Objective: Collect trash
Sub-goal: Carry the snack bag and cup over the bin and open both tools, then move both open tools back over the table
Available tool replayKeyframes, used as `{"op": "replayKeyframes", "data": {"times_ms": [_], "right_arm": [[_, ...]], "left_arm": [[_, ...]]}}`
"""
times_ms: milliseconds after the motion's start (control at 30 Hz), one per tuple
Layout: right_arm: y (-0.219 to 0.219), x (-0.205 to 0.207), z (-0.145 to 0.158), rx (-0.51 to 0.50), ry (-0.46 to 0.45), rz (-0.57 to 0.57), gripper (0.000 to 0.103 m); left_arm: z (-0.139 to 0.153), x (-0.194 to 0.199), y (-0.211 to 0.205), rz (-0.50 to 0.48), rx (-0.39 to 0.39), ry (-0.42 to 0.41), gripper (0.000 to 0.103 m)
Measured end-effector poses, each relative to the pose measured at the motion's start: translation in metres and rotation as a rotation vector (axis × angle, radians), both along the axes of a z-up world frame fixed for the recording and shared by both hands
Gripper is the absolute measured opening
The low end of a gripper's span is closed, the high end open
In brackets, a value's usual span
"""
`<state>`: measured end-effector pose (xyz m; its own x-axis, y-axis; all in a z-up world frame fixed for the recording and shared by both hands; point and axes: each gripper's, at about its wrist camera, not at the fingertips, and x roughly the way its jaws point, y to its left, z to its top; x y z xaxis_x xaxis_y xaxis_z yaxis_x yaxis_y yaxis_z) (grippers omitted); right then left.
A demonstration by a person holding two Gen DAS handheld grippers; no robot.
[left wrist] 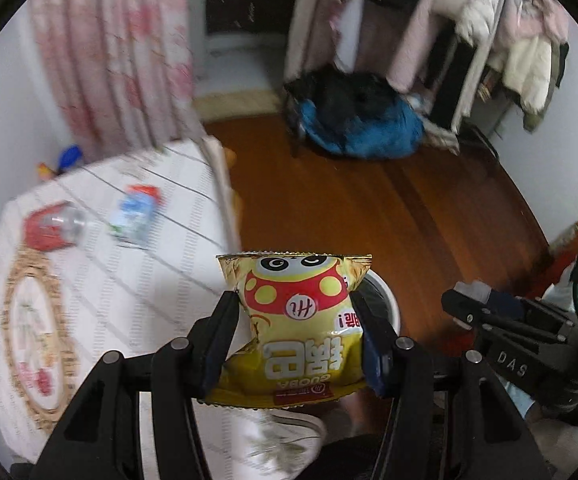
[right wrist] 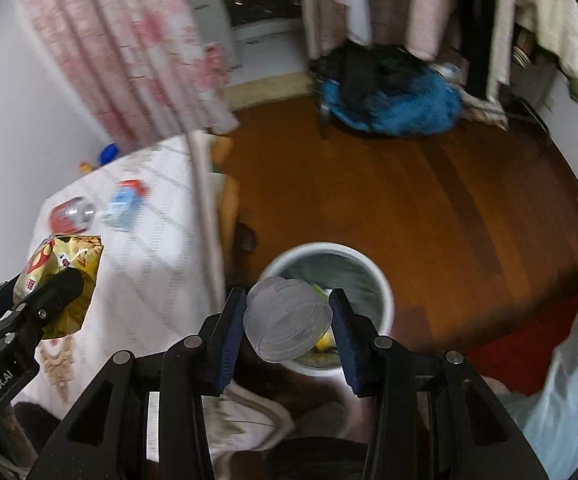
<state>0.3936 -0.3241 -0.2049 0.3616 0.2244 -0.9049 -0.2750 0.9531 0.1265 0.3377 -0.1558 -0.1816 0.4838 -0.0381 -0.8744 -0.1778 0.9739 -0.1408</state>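
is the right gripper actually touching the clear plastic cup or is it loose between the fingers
Cannot tell. In the right wrist view the clear plastic cup sits between the right gripper fingers above the white trash bin; the right pad meets its rim, but blur hides whether the left pad does.

yellow snack bag (left wrist: 295, 328) with red spots, clear cup (right wrist: 287, 322), white bin (right wrist: 385, 292).

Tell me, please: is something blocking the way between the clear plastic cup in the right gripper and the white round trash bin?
Nothing visible blocks it. The right gripper holds the clear plastic cup right over the open mouth of the white round trash bin, which has no lid on it.
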Motion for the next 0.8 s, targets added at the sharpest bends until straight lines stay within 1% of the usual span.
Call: {"op": "replayKeyframes", "data": {"times_ms": [133, 167, 233, 300, 333, 367, 400, 467, 500, 533, 567, 600, 667, 700, 733, 767, 800], "right_arm": [[-0.034, 0.022, -0.044, -0.009, 0.088, -0.056, 0.044], [-0.043, 0.03, -0.061, -0.009, 0.122, -0.073, 0.044], [-0.053, 0.038, -0.084, -0.008, 0.165, -0.092, 0.044], [-0.067, 0.05, -0.112, -0.001, 0.22, -0.121, 0.044], [-0.071, 0.052, -0.119, 0.004, 0.234, -0.126, 0.044], [-0.076, 0.059, -0.133, 0.009, 0.261, -0.137, 0.044], [-0.076, 0.062, -0.141, 0.008, 0.274, -0.14, 0.044], [-0.077, 0.072, -0.16, 0.005, 0.306, -0.142, 0.044], [-0.075, 0.074, -0.166, 0.004, 0.315, -0.14, 0.044], [-0.074, 0.076, -0.172, 0.005, 0.324, -0.134, 0.044], [-0.072, 0.08, -0.18, 0.0, 0.335, -0.13, 0.044], [-0.07, 0.083, -0.189, -0.003, 0.35, -0.12, 0.044], [-0.066, 0.087, -0.199, -0.003, 0.37, -0.113, 0.045], [-0.065, 0.089, -0.205, -0.011, 0.384, -0.111, 0.047], [-0.063, 0.09, -0.209, -0.019, 0.395, -0.112, 0.06], [-0.063, 0.089, -0.213, -0.024, 0.405, -0.116, 0.07], [-0.063, 0.089, -0.215, -0.021, 0.412, -0.118, 0.088]], "left_arm": [[-0.043, 0.036, -0.02, -0.053, -0.066, 0.108, 0.052], [-0.059, 0.049, -0.024, -0.065, -0.088, 0.153, 0.052], [-0.08, 0.064, -0.03, -0.084, -0.126, 0.21, 0.053], [-0.098, 0.076, -0.032, -0.085, -0.138, 0.257, 0.054], [-0.105, 0.081, -0.033, -0.084, -0.144, 0.278, 0.054], [-0.115, 0.087, -0.033, -0.083, -0.145, 0.307, 0.055], [-0.118, 0.089, -0.034, -0.081, -0.141, 0.321, 0.056], [-0.126, 0.092, -0.035, -0.076, -0.13, 0.338, 0.067], [-0.128, 0.092, -0.035, -0.068, -0.118, 0.341, 0.079], [-0.131, 0.091, -0.035, -0.059, -0.099, 0.342, 0.086], [-0.133, 0.089, -0.034, -0.052, -0.077, 0.343, 0.087], [-0.135, 0.087, -0.034, -0.04, -0.029, 0.344, 0.087], [-0.14, 0.086, -0.035, -0.035, 0.026, 0.35, 0.087], [-0.144, 0.084, -0.034, -0.03, 0.037, 0.356, 0.087], [-0.147, 0.082, -0.034, -0.026, 0.041, 0.364, 0.09], [-0.149, 0.08, -0.033, -0.022, 0.044, 0.37, 0.093], [-0.149, 0.079, -0.033, -0.019, 0.052, 0.373, 0.1]]}}
